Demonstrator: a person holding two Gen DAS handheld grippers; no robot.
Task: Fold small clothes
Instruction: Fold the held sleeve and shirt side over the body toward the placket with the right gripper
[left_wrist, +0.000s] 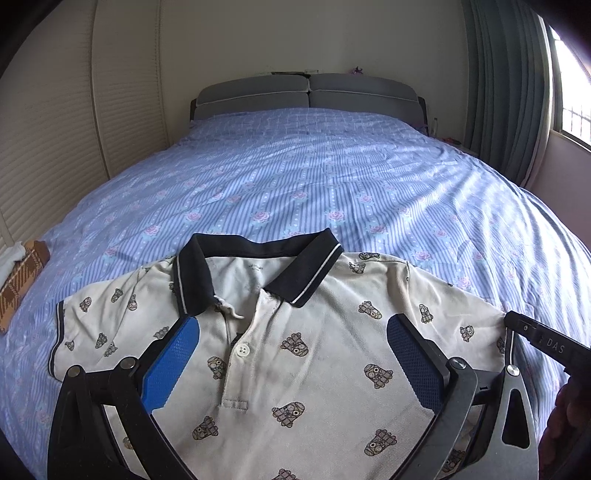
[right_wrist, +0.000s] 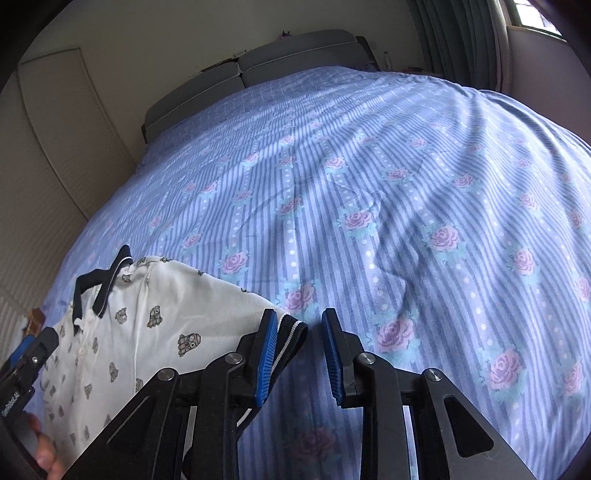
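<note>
Cream polo shirt (left_wrist: 303, 354) hem cut off below left claw (left_wrist: 291, 332)

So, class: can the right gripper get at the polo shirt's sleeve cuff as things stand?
Probably yes: the right gripper has the dark sleeve cuff lying between its partly open jaws, with nothing blocking; they do not look pressed on it yet.

Beyond the polo shirt (left_wrist: 295, 350) you have open bed (left_wrist: 314, 177) up to the headboard (left_wrist: 306, 94); only a plaid cloth (left_wrist: 22, 277) lies at the left edge.
</note>
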